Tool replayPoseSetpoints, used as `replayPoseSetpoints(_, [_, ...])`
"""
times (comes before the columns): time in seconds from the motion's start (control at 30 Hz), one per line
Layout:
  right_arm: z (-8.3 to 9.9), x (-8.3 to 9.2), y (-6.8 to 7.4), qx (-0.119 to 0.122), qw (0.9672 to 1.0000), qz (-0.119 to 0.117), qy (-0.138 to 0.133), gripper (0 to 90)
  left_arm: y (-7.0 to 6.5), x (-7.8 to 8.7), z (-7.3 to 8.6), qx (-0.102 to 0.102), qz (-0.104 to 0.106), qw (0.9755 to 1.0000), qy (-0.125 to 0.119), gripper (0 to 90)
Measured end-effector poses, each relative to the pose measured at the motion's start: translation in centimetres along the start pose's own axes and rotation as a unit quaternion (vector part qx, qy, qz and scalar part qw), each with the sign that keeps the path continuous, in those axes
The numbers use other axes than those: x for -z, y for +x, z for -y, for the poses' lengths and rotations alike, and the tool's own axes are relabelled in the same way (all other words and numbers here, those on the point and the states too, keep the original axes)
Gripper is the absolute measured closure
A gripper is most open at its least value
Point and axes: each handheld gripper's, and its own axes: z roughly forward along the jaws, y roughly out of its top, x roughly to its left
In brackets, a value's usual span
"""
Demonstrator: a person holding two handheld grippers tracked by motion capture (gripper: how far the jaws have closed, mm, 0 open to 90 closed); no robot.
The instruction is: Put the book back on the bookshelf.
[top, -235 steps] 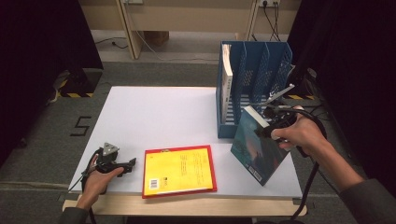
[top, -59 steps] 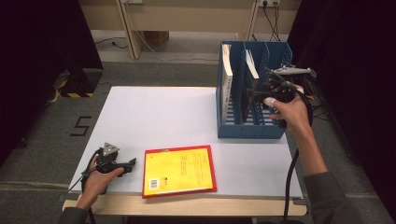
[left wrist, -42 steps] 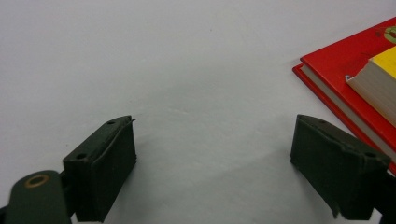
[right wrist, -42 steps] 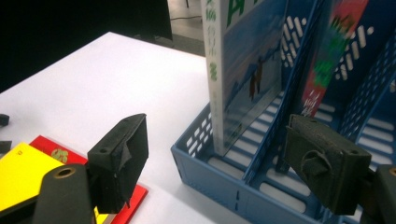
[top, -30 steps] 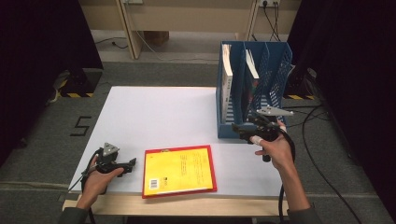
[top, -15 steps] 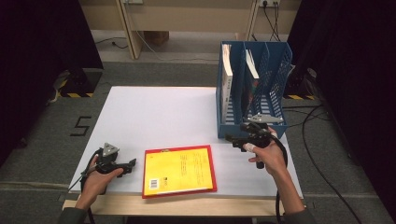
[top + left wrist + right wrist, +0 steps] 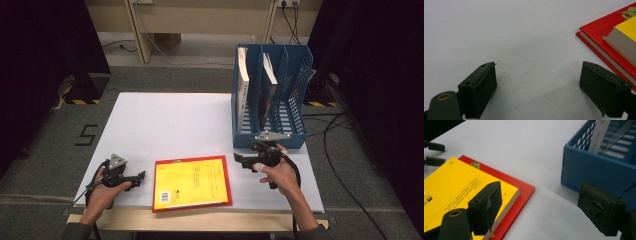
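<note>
Low at five o'clock on the table (image 7: 165, 115), the right gripper (image 7: 239, 160) has come down from the blue rack (image 7: 295, 137); jaws spread, empty, aimed at the yellow-and-red books (image 7: 192, 182) lying flat at six o'clock, likely next to lift; left gripper (image 7: 141, 176) spread, resting at seven o'clock.

Place: you're at a recording setup in a lab or studio room.
Walls: black curtains (image 7: 45, 45) hang on both sides of you.
Floor: grey carpet (image 7: 45, 145) with a taped number (image 7: 88, 135), hazard-striped tape (image 7: 77, 101), loose cables (image 7: 345, 130).
Furniture: one plain white table (image 7: 165, 120).
</note>
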Motion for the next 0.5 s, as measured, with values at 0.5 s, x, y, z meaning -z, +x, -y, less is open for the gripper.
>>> replayPoseSetpoints(0.5, [2.8,-2.2,2.4,0.011,0.998,-0.038,0.048,20.9,-1.4,1.6,-0.1,-0.016,0.03,0.9993,-0.012,14.8])
